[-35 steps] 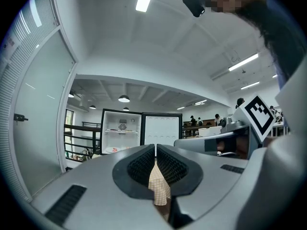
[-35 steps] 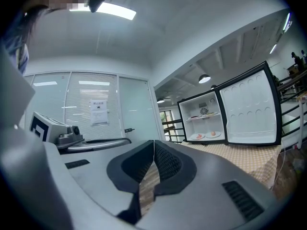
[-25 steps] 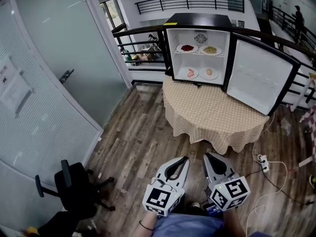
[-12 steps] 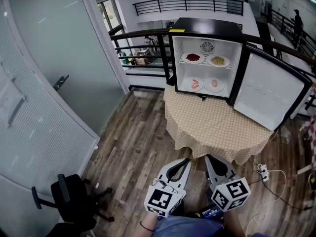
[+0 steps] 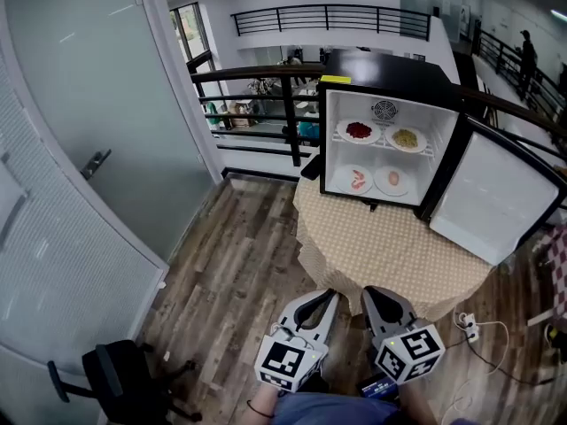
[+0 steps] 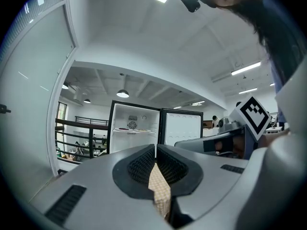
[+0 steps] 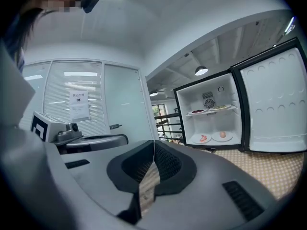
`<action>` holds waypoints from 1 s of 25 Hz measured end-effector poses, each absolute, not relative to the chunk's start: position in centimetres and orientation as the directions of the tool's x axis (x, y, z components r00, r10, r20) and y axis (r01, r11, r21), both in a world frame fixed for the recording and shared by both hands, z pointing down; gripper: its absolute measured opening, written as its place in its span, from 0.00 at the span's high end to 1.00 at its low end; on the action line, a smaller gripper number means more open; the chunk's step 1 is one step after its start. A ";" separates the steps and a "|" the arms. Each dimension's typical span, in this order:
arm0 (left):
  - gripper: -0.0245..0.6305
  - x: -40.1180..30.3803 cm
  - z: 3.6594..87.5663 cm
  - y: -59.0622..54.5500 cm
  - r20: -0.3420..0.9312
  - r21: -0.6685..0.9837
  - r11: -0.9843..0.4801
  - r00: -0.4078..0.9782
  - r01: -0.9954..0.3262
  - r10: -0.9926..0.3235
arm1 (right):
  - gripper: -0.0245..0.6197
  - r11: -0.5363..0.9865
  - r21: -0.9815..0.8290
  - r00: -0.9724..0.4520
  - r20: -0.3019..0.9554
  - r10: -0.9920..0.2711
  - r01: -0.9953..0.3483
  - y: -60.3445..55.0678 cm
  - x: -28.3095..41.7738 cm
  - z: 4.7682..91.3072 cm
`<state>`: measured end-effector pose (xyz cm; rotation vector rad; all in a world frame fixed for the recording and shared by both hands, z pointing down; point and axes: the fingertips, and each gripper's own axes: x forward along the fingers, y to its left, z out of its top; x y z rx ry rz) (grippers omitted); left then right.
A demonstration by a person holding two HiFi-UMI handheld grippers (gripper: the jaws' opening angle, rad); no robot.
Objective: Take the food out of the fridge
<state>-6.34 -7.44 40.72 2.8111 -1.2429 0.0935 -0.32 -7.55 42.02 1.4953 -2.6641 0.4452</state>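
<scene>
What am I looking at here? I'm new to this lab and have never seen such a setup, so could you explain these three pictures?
There is no robot here: a person holds a two-jaw gripper in each hand. The head view comes from a camera on the person's head, looking down at the left gripper and the right gripper; the marker cubes are part of them. The other two pictures come from cameras riding on each gripper, looking along its jaws. Both pairs of jaws are closed, with nothing held. Ahead, a small fridge stands on a table with a checked cloth, its door open. Inside is food on four plates: an upper pair and a lower pair.
</scene>
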 end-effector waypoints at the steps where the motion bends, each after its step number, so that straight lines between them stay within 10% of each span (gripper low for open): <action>1: 0.93 -6.7 40.6 -8.4 0.080 0.034 -0.673 0.674 -0.739 -0.735 | 0.93 0.486 -0.219 -0.525 0.187 -0.830 -0.846 -8.4 -0.6 42.0; 25: 0.93 -6.8 42.7 -18.0 0.107 0.105 -0.763 0.770 -0.638 -0.629 | 0.93 0.324 -0.282 -0.393 0.236 -0.889 -0.903 -16.7 -0.3 43.7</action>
